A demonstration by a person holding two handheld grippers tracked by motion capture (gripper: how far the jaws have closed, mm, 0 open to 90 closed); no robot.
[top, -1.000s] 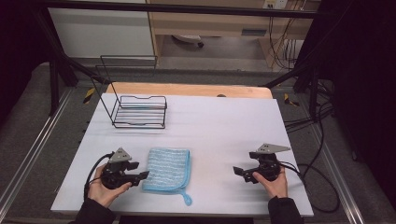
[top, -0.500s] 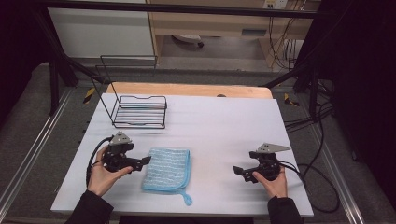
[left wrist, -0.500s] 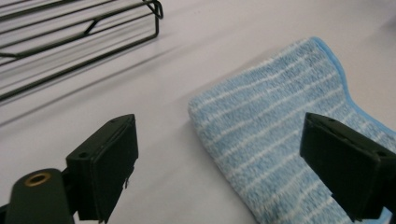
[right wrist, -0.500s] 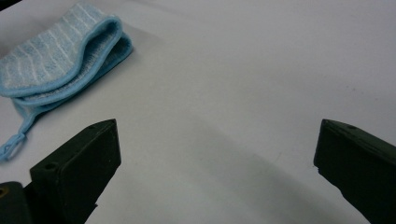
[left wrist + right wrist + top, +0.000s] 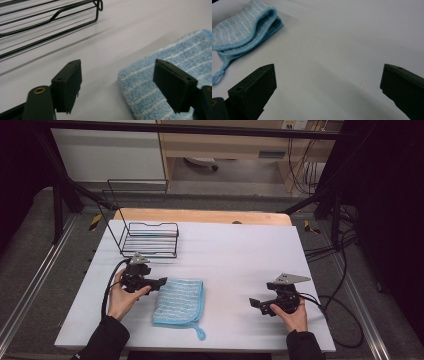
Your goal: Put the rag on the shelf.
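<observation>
Left gripper (image 5: 161, 282) fingers spread at cloth (image 5: 180, 302) corner — right gripper (image 5: 256, 304) spread, apart.

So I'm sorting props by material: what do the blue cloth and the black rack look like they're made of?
The blue cloth looks like soft terry or microfibre: looped, fuzzy pile with pale stripes and a stitched blue edge, matte. The black rack looks like thin metal wire, probably coated or painted black, with a slight sheen on its straight, bent rods.

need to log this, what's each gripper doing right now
left gripper: open, holding nothing, at the blue cloth edge
right gripper: open, holding nothing
</observation>
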